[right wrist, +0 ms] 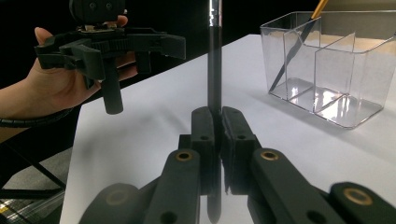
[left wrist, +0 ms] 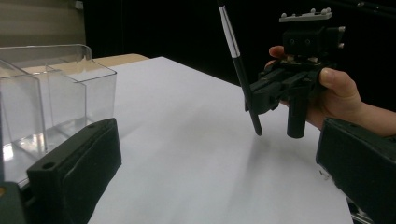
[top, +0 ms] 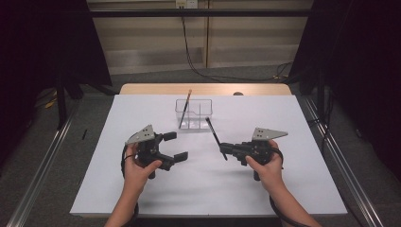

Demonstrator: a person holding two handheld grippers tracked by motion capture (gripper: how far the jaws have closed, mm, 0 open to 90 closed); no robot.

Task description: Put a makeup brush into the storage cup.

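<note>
The black pen [right wrist: 214, 70] is pinched low on its barrel by the right gripper [top: 226, 150], jaws closed tight on it, held above the white sheet [top: 265, 189] just short of the clear organizer [top: 194, 113]. With most of its length sticking up, it could easily get swung into the organizer's rim or twisted in the pads. The left gripper [top: 176, 145] is held wide open, nothing in it.

My right tongs [right wrist: 214, 122] are black, like the pen [right wrist: 214, 79] with its silver band. My left tongs [top: 171, 144] are black too. The worktop [top: 283, 179] is white; the box [top: 194, 114] is clear, holding an orange-ended pencil [top: 186, 105].
</note>
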